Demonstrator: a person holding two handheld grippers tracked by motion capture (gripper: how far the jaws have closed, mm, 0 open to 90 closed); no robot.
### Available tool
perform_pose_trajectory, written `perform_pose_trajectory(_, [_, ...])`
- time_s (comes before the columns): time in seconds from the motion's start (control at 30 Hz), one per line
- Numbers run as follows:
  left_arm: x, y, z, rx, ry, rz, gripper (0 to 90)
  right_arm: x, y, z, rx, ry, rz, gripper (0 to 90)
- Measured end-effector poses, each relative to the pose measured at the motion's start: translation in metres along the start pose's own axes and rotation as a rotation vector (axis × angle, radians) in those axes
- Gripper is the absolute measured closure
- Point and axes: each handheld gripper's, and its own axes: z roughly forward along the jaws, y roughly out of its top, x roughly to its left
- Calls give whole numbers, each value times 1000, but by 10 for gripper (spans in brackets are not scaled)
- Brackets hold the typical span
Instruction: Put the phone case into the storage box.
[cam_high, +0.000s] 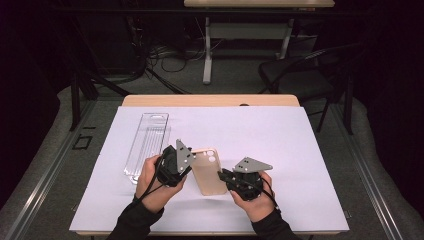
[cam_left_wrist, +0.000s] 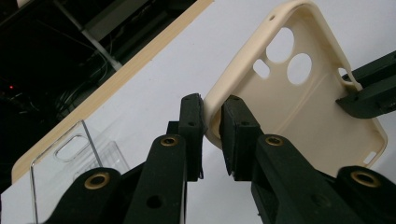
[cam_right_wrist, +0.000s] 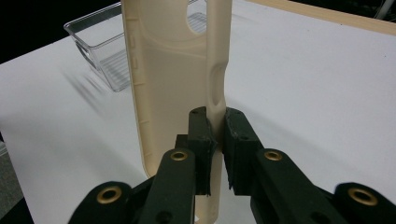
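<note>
Cream phone case (cam_high: 209, 171) held just above the white table cover (cam_high: 280, 145), near the front middle, between both grippers. Left gripper (cam_left_wrist: 212, 122) clamped on the case's side wall near the camera cutouts; right gripper (cam_right_wrist: 216, 125) pinches the opposite side wall, which bends inward at the grip. Clear plastic tray (cam_high: 148, 143) lies just left of the case, on the cover.

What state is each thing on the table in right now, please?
Phone case: empty, held by both side walls.
Clear tray: empty, flat on the white sheet.
Left gripper: shut on the case's wall.
Right gripper: shut on the opposite wall.
</note>
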Motion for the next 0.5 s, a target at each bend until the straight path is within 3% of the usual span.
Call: perform_pose_trajectory(0.5, [2, 0, 0, -1, -7, -9, 800, -1, -1, 1, -5, 11, 6, 823])
